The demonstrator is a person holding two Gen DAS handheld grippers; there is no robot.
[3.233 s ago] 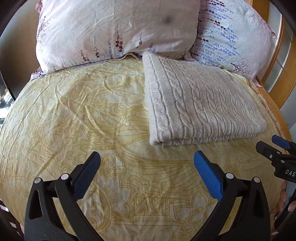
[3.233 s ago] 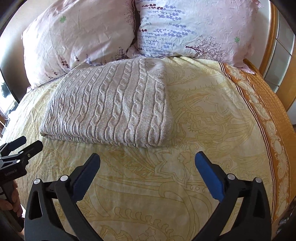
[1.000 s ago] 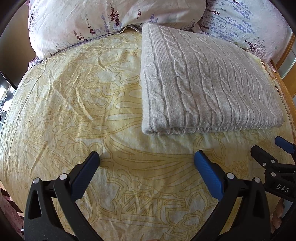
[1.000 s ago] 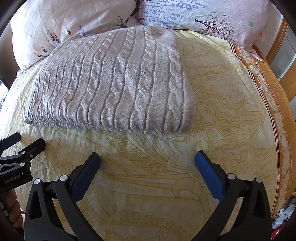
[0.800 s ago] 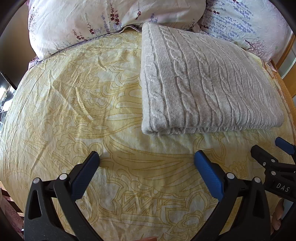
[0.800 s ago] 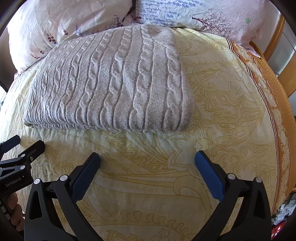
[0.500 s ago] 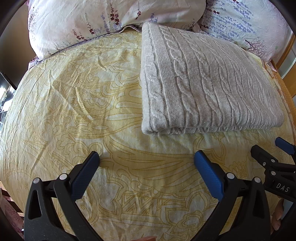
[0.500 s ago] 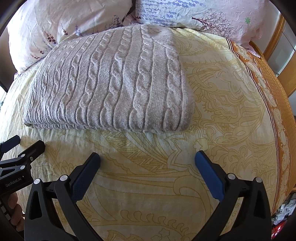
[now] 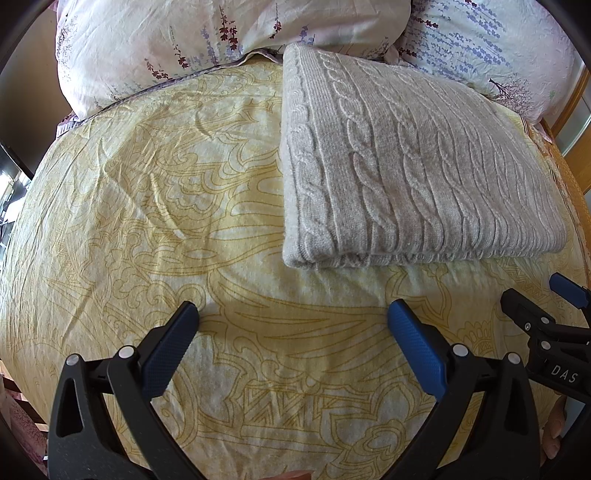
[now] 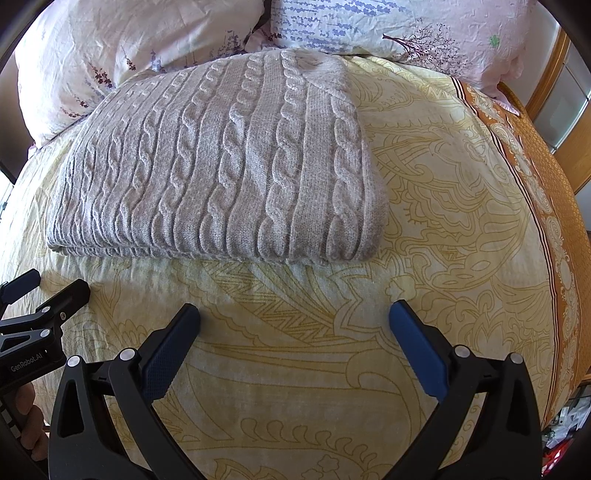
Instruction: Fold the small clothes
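Observation:
A grey cable-knit sweater (image 9: 406, 170) lies folded into a neat rectangle on the yellow patterned bed cover (image 9: 147, 206); in the right wrist view the sweater (image 10: 221, 170) sits just beyond the fingers. My left gripper (image 9: 291, 317) hovers open over bare cover, short of the sweater's near left corner, holding nothing. Open too, my right gripper (image 10: 293, 314) hangs in front of the sweater's near right corner, empty. Each gripper shows at the other view's edge: the right gripper (image 9: 546, 306) and the left gripper (image 10: 40, 291).
Two floral pillows (image 9: 221, 40) (image 10: 406, 29) lean at the head of the bed behind the sweater. An orange patterned border (image 10: 546, 192) runs down the bed's right side beside a wooden frame (image 10: 550, 70). A hand (image 10: 29, 417) holds the left tool.
Since 3.2 s ago both grippers moved closer to the sweater, which now looks larger. Over the last second nothing visibly moved.

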